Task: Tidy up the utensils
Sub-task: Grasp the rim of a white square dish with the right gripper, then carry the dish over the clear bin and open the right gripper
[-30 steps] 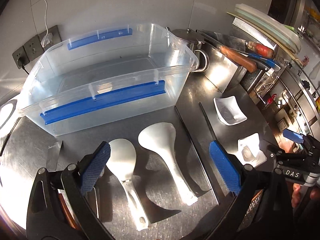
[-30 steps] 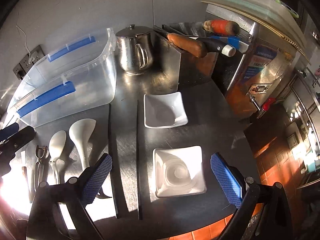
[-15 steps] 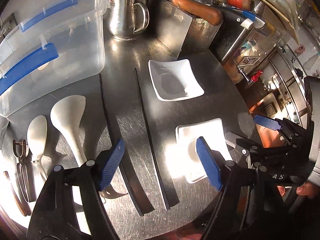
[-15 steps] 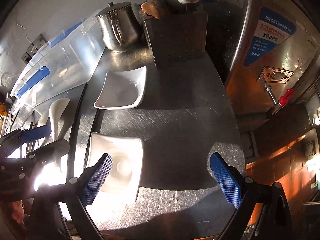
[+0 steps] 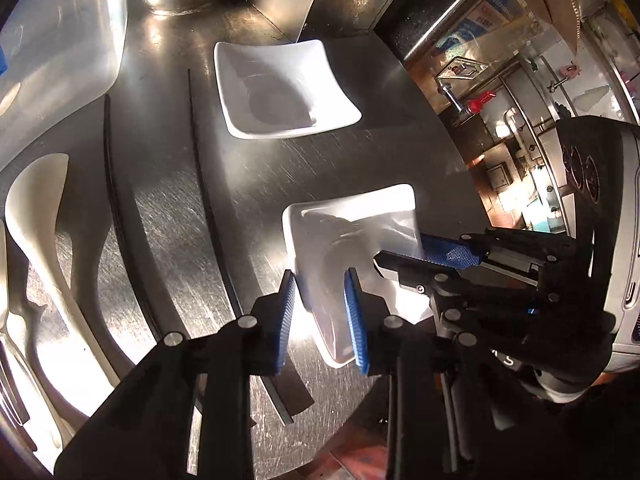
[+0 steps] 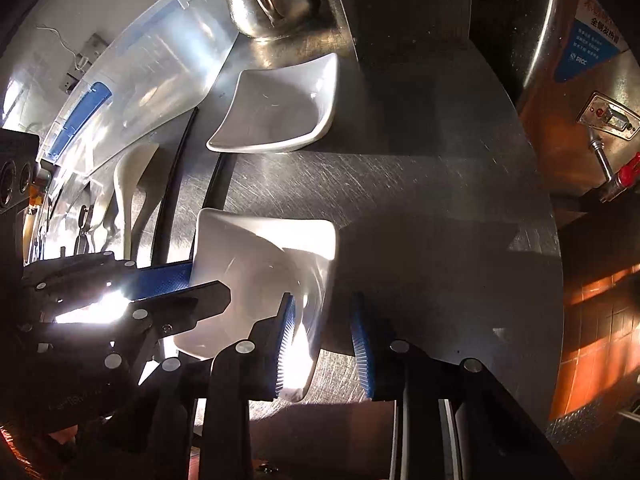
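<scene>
Closing both grippers on the near white dish: left gripper (image 5: 320, 312) straddles its left rim, right gripper (image 6: 324, 340) its right rim, jaws not yet clamped. Dish (image 5: 352, 232) sits on the steel counter (image 5: 168, 216), not lifted. Nothing visibly sorted yet: second dish (image 5: 280, 88), rice paddle (image 5: 36, 208), chopsticks (image 5: 208, 184) lie beyond the jaws, clear bin (image 5: 52, 40) far left. Versus a second ago, both jaws were wide open and the left aimed at the paddles

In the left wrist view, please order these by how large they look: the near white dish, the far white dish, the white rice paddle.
1 and 2. Near white dish and far white dish: alike in apparent size, and the grippers hide part of the near one, so unranked.
3. White rice paddle: narrower, cut off by the frame edge.
</scene>
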`<state>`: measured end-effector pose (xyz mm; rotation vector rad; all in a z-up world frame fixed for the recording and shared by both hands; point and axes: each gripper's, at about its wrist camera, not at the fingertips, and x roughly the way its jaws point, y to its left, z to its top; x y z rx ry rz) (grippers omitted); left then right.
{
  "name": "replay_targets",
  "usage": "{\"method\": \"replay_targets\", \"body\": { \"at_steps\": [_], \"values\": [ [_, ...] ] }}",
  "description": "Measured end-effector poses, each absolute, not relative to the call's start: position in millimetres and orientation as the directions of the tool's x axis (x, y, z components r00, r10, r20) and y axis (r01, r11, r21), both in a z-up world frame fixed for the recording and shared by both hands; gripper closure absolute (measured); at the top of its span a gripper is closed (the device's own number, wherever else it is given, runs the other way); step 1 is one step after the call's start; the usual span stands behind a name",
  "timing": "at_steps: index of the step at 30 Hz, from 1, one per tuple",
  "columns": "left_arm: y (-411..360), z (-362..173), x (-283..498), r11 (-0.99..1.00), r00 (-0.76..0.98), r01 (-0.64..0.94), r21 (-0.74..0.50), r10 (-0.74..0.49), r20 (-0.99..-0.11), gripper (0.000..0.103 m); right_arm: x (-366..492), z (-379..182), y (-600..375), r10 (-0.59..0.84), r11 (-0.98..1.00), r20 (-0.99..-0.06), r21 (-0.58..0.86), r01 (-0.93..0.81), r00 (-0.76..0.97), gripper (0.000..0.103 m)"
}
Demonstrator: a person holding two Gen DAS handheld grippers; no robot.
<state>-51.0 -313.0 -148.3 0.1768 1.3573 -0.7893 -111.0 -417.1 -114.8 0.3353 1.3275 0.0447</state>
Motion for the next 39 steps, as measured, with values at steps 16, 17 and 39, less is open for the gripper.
{"method": "replay_targets", "body": {
  "at_steps": [16, 17, 39],
  "values": [
    [-284.9, -69.8, -17.0, 0.704, 0.119, 0.612, -0.360, -0.532, -0.838, 0.098, -92.7, -29.7, -414.3, 0.214, 0.950, -0.883, 0.288, 0.121, 0.418, 0.094],
    [-277.7, -51.2, -8.4, 0.706, 0.156, 0.612, -0.355, -0.549, -0.821, 0.098, -85.4, -13.3, -409.2, 0.215, 0.955, -0.867, 0.283, 0.090, 0.450, 0.094],
    [-167.8, -108.9, 368.3, 0.912, -0.002, 0.286, -0.293, -0.305, -0.952, 0.093, 312.6, -81.6, -267.9, 0.121, 0.993, -0.989, 0.119, -0.027, 0.088, 0.094]
  ]
}}
